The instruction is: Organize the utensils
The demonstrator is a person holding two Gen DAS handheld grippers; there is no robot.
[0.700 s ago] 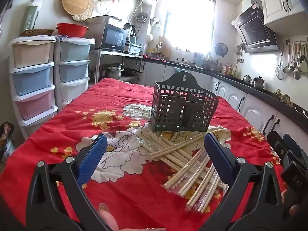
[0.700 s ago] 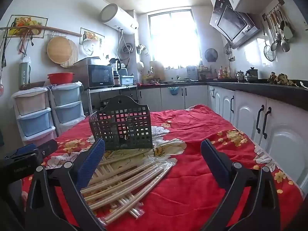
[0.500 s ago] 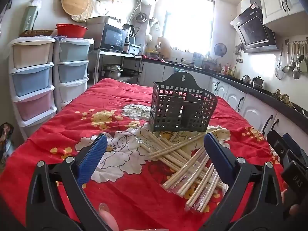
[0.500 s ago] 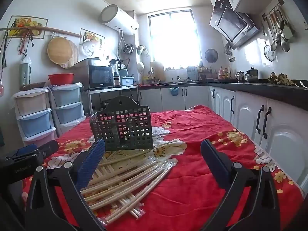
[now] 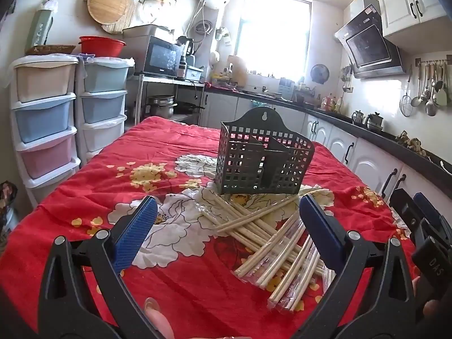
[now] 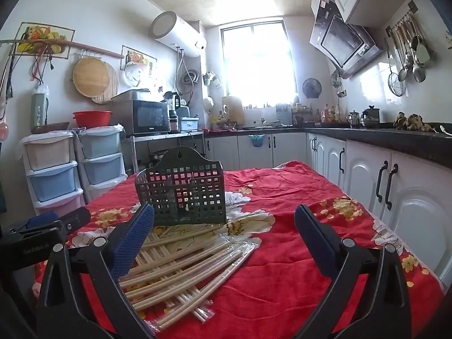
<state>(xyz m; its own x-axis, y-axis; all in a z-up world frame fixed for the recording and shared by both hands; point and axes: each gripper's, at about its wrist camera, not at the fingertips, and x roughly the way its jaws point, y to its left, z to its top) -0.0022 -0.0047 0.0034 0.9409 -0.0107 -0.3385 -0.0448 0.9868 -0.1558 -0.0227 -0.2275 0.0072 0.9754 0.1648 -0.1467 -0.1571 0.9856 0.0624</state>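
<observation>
While daylight is pouring through the kitchen window, a red floral tablecloth (image 5: 175, 268) is covering the table and carrying everything else. On it, a dark green perforated utensil caddy (image 5: 262, 159) is standing upright near the middle, its divided compartments showing nothing inside. Just in front of the caddy, touching its base, a loose pile of pale wooden chopsticks (image 5: 271, 243) is lying crisscrossed, some in clear wrappers. Both claws are hovering above the near edge of the cloth: the left gripper (image 5: 226, 234) is gaping fully wide and gripping nothing, and the right gripper (image 6: 224, 236) is likewise standing wide apart and empty.
</observation>
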